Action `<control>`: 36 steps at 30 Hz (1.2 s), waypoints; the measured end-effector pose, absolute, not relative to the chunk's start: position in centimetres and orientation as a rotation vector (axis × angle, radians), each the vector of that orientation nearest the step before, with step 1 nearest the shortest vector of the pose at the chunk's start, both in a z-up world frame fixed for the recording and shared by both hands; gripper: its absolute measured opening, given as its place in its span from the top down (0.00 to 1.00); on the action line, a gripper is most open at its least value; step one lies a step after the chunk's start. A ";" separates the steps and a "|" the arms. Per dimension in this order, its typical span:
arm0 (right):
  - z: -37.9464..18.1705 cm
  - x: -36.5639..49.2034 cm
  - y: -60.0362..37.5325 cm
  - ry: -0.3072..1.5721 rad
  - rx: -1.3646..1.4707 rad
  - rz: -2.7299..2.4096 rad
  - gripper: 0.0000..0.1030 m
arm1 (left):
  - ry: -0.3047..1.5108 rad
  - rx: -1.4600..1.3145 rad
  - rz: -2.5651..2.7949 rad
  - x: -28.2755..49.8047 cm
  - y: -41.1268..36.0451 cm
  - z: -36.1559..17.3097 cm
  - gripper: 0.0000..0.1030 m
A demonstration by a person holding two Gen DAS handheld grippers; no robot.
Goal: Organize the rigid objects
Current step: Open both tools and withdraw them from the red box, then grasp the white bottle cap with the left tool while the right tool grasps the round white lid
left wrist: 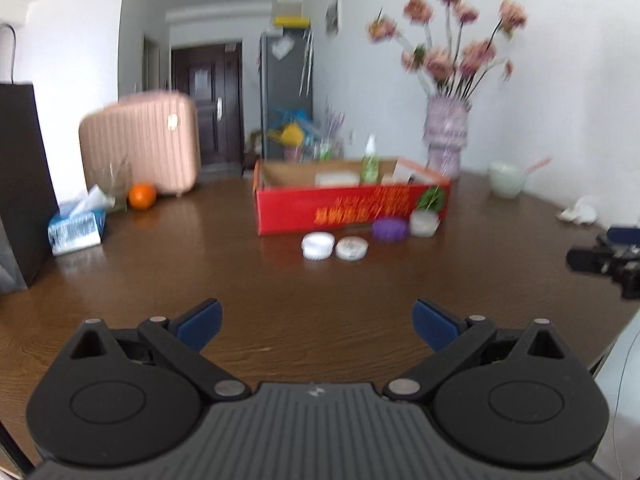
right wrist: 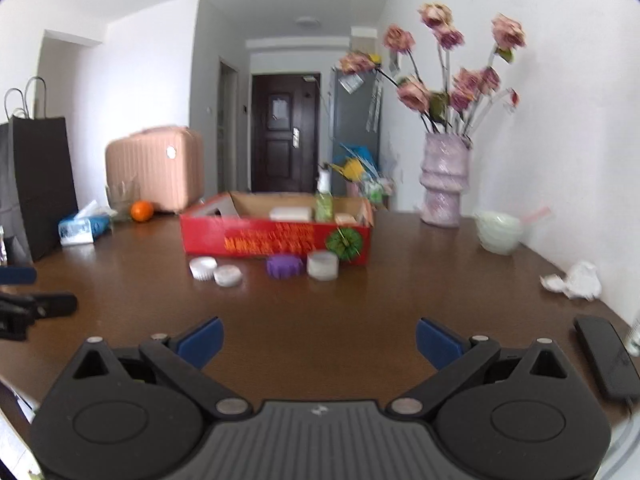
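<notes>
Both grippers, left (left wrist: 318,322) & right (right wrist: 319,340), gaped empty near desk's front edge; four jars (left wrist: 318,245) lay mid-desk outside red box (left wrist: 344,208), apparently unsorted.

A wooden table (right wrist: 400,288) carries a lilac vase (right wrist: 443,182) with pink flowers (right wrist: 452,68). Right of the vase stands a pale green bowl (right wrist: 499,231), and nearer a crumpled tissue (right wrist: 574,280). Far left of the vase lie an orange (right wrist: 141,211), a tissue pack (right wrist: 82,227) and a black paper bag (right wrist: 38,184) (handles up). A pink suitcase (right wrist: 156,168) stands behind the orange.
</notes>
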State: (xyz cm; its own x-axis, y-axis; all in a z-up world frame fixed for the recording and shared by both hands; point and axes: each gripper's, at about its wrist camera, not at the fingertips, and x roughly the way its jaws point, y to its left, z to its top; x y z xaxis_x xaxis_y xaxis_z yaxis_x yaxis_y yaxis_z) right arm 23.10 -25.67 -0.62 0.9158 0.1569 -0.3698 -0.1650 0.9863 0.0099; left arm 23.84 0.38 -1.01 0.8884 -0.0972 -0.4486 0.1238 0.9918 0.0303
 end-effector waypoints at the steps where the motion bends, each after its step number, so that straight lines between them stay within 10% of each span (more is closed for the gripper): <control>1: -0.7 23.7 -25.5 0.383 -0.015 0.174 0.00 | 0.478 0.065 -0.116 24.6 0.5 -1.1 0.00; 16: -2.2 36.9 -18.6 0.558 -0.055 0.385 0.11 | 0.616 0.053 -0.132 37.2 2.7 -2.9 0.00; 36: -6.3 48.4 -15.1 0.657 -0.050 0.513 0.66 | 0.713 0.073 -0.272 47.7 2.6 -5.6 0.06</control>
